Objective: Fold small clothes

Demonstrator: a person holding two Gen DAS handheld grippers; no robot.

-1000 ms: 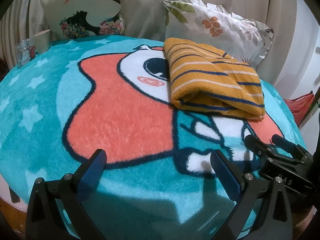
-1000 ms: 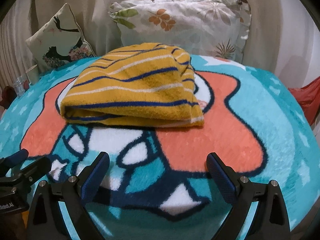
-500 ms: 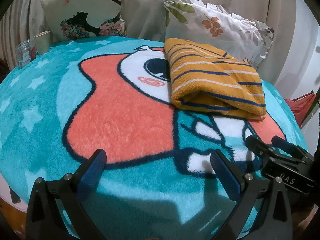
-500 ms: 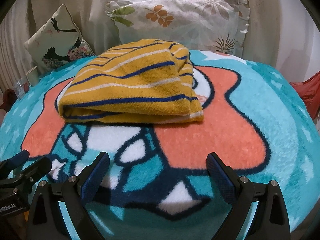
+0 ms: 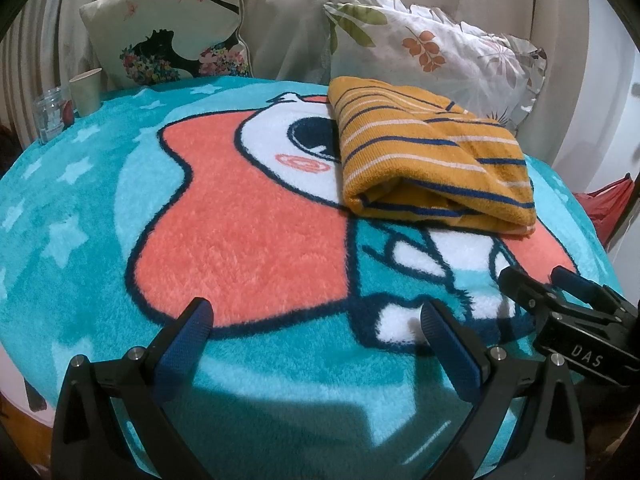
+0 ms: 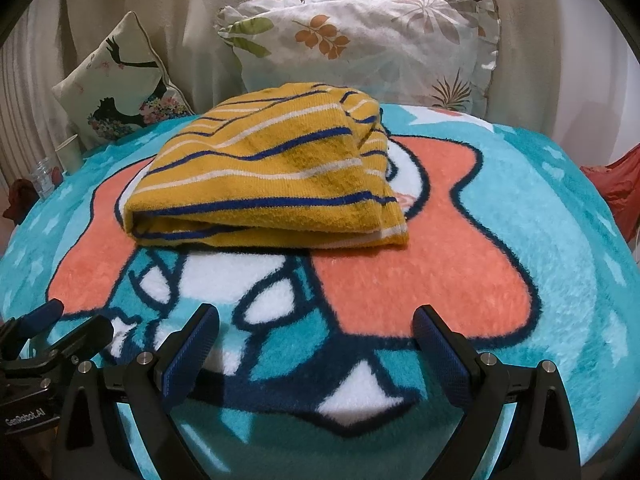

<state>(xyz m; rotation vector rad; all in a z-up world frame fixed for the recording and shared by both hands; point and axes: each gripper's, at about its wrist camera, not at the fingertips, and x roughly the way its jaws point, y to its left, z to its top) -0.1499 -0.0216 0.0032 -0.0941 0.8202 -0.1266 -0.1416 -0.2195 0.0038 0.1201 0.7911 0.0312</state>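
A mustard-yellow garment with blue and white stripes [image 5: 432, 156] lies folded in a thick bundle on the teal cartoon blanket [image 5: 120, 216]; in the right wrist view the garment [image 6: 272, 172] sits centred beyond the fingers. My left gripper [image 5: 316, 320] is open and empty, low over the blanket's near part, left of and nearer than the garment. My right gripper [image 6: 316, 328] is open and empty, a short way in front of the garment's folded edge. The right gripper also shows at the left wrist view's right edge [image 5: 560, 292], and the left gripper at the right wrist view's left edge [image 6: 60, 324].
Two cushions lean at the back: a silhouette-print one [image 5: 172, 28] and a leaf-print one [image 5: 432, 44]. A paper cup [image 5: 86, 90] and a glass jar [image 5: 50, 116] stand at the blanket's far left edge. Red fabric [image 5: 608, 208] lies off the right side.
The right gripper has moved a little closer to the garment, which now looks larger in its view. The left gripper has barely shifted. Both stay open.
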